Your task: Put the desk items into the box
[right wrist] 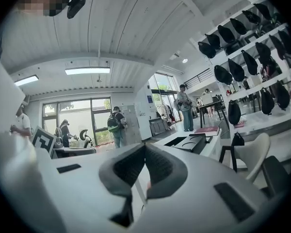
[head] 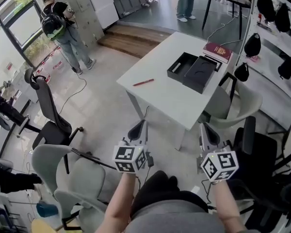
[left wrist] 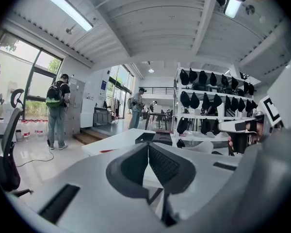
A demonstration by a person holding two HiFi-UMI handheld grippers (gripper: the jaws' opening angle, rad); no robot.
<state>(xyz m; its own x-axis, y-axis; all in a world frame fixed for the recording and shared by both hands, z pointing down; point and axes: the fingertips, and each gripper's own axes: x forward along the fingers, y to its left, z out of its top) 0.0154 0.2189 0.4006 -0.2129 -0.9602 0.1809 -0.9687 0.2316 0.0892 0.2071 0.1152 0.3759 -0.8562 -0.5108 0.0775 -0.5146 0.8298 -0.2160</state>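
Beside the table [head: 167,97] bearing the box [head: 181,67] stands a pale chair [head: 247,103].

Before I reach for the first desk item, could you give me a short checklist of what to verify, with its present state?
1. Black box open: ok.
2. Red pen lies free on the table: ok.
3. Red book uncovered: ok.
4. Left gripper open for grasping: not ok, shut and empty.
5. Right gripper open: not ok, shut and empty.
6. Grippers over the table: not ok, both short of it.
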